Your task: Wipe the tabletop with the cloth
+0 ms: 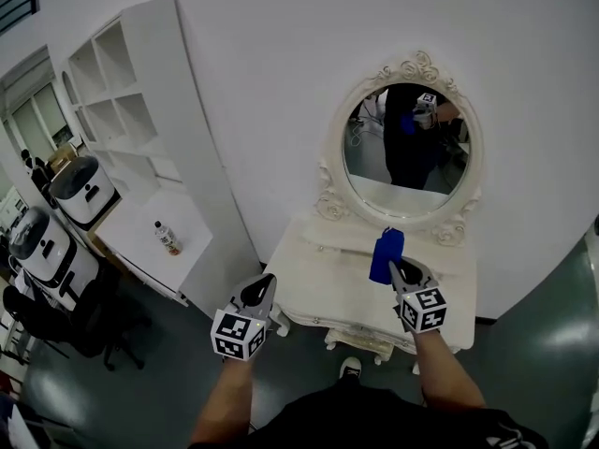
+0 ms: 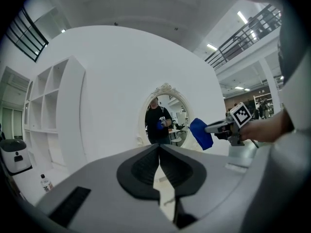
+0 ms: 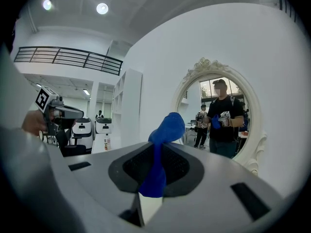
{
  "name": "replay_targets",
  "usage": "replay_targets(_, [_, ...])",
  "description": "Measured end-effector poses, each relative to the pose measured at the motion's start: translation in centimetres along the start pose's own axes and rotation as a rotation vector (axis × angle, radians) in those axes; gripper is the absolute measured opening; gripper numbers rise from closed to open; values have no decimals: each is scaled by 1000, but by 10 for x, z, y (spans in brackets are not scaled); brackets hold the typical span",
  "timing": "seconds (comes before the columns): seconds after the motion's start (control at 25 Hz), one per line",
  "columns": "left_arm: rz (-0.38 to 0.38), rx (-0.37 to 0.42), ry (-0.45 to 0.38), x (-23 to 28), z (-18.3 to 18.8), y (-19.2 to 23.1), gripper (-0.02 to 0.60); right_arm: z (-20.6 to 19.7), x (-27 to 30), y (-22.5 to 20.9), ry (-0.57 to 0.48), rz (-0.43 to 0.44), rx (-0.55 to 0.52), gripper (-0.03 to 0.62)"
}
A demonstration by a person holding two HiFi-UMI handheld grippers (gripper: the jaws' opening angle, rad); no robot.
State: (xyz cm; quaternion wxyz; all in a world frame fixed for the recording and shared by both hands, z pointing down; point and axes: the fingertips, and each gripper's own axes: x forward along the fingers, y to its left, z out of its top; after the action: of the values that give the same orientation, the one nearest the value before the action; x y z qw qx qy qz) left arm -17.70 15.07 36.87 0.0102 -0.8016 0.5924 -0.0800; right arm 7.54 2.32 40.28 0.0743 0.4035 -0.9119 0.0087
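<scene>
Cloth (image 1: 386,253) blue, pinched in right tongs (image 1: 397,267) above white tabletop (image 1: 323,286) | left tongs (image 1: 265,282) closed, empty | oval mirror (image 1: 412,171) behind

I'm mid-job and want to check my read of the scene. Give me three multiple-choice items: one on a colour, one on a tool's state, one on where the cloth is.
1. The cloth is:
A. white
B. blue
C. red

2. The left tool is:
A. open
B. shut on the cloth
C. shut, empty

3. The cloth is:
A. in the right tool, held off the table
B. flat on the table
C. in the left tool

Answers:
1 B: it shows blue in every view.
2 C: the left gripper view shows its jaws together with nothing between them.
3 A: the right gripper view shows the jaws closed on the cloth, and the left gripper view shows it in the air.
</scene>
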Motion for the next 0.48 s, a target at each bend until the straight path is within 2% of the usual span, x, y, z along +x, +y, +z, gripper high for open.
replay_targets(0.48, [9, 10, -11, 170, 25, 67, 12, 20, 151, -92, 4, 46, -9, 40])
